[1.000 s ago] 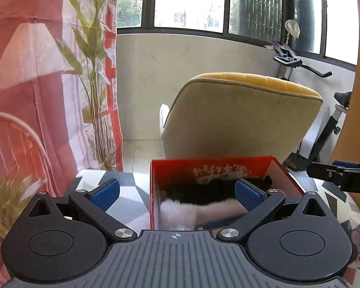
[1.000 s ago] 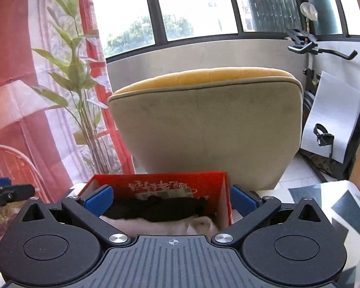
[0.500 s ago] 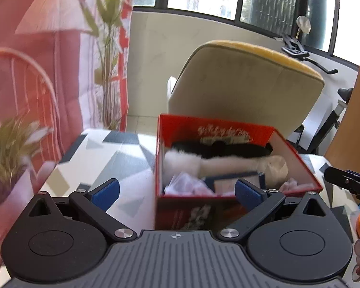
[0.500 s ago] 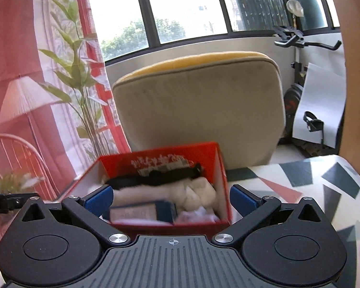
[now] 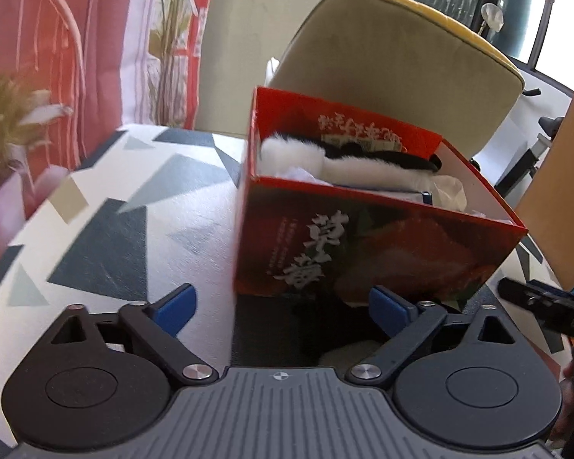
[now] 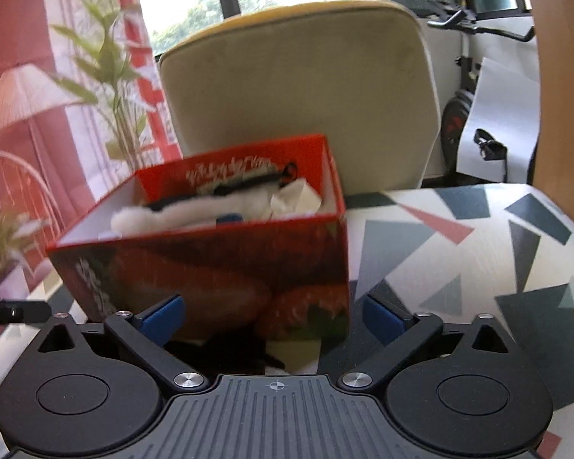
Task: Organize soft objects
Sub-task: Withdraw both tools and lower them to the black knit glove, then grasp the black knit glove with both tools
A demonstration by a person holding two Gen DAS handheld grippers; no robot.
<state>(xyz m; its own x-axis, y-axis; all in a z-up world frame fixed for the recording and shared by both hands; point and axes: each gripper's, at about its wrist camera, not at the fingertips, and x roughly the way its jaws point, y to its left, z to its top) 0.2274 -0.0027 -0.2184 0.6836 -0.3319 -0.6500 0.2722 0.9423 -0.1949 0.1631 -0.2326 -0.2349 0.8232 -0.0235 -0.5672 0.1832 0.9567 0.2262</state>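
A red cardboard box (image 5: 363, 252) with a strawberry picture stands on the patterned table (image 5: 134, 210). Inside lie a white and black plush (image 5: 363, 170) and crumpled white paper. My left gripper (image 5: 283, 308) hangs low in front of the box. Its jaws are closing, and a dark soft thing (image 5: 325, 329) at the box's foot lies between them, untouched by the pads. In the right wrist view the box (image 6: 210, 267) and plush (image 6: 195, 210) show again. My right gripper (image 6: 273, 317) is closing too, in front of the box's lower right corner, with a dark soft thing (image 6: 225, 348) below it.
A beige armchair (image 5: 382, 57) with a yellow top stands right behind the table. A tall plant (image 6: 107, 57) and pink curtain are at the left, a small potted plant (image 5: 7, 114) at the table's left edge, an exercise bike (image 6: 474, 26) at the right.
Both grippers have sunk toward the table and tipped down. The box is now seen from its front wall instead of over its rim. Both pairs of fingers stand slightly narrower.
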